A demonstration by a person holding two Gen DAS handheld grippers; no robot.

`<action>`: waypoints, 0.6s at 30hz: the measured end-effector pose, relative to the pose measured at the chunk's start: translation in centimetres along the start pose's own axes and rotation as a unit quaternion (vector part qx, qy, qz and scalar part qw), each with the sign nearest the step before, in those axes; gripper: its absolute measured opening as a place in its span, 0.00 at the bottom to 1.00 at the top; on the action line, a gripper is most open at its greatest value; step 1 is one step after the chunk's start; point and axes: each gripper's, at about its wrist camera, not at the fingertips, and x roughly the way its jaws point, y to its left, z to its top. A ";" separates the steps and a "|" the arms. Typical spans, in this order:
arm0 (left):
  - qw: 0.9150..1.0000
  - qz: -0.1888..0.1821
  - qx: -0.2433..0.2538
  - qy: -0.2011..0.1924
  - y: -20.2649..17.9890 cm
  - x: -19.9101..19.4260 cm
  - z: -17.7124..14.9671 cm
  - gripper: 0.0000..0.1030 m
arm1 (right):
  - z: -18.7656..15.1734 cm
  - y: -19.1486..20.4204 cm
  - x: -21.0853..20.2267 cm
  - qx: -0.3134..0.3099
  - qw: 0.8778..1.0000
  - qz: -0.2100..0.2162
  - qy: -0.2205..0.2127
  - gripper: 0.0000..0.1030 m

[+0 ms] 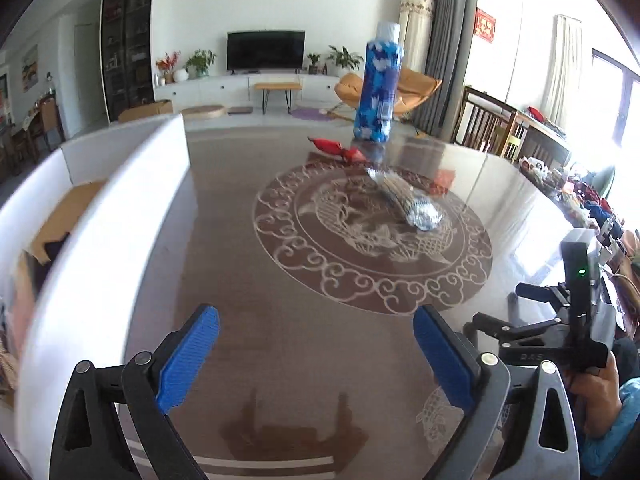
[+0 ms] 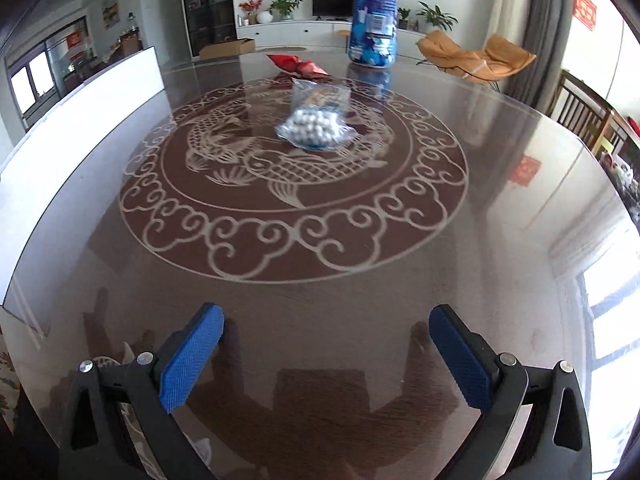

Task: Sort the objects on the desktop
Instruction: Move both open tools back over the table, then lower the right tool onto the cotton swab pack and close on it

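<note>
Your left tool [image 1: 316,354] and right tool [image 2: 326,354] gaped wide, empty | cotton-swab bag [image 2: 314,122] looked light, soft, crinkly | pinching its bunched middle seemed safest | bottle [image 2: 374,12] stood rigid, slick-looking.

- The bag of cotton swabs [image 2: 316,124] lies on the table [image 2: 360,300].
- The bottle [image 2: 374,16] stands behind the bag, right.
- The wrapped packet [image 2: 298,65] lies behind the bag, left.
- The box [image 1: 104,208] sits far left of the bag.

A dark television [image 1: 266,50] sits at upper centre, potted plants [image 1: 200,61] beside it, an orange chair [image 1: 412,88] to its right.
</note>
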 end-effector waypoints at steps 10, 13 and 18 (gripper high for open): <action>0.996 0.047 0.026 0.072 -4.1 9.3 -0.1 0.96 | -0.5 -1.0 -0.1 0.002 1.000 -0.018 0.001 1.00; 0.995 0.043 0.033 0.086 -4.4 10.1 0.1 1.00 | -0.5 -1.0 -0.1 0.002 1.000 -0.018 0.001 1.00; 0.995 0.042 0.033 0.085 -4.7 10.3 0.1 1.00 | 0.4 -0.6 0.1 0.006 1.000 -0.022 0.006 1.00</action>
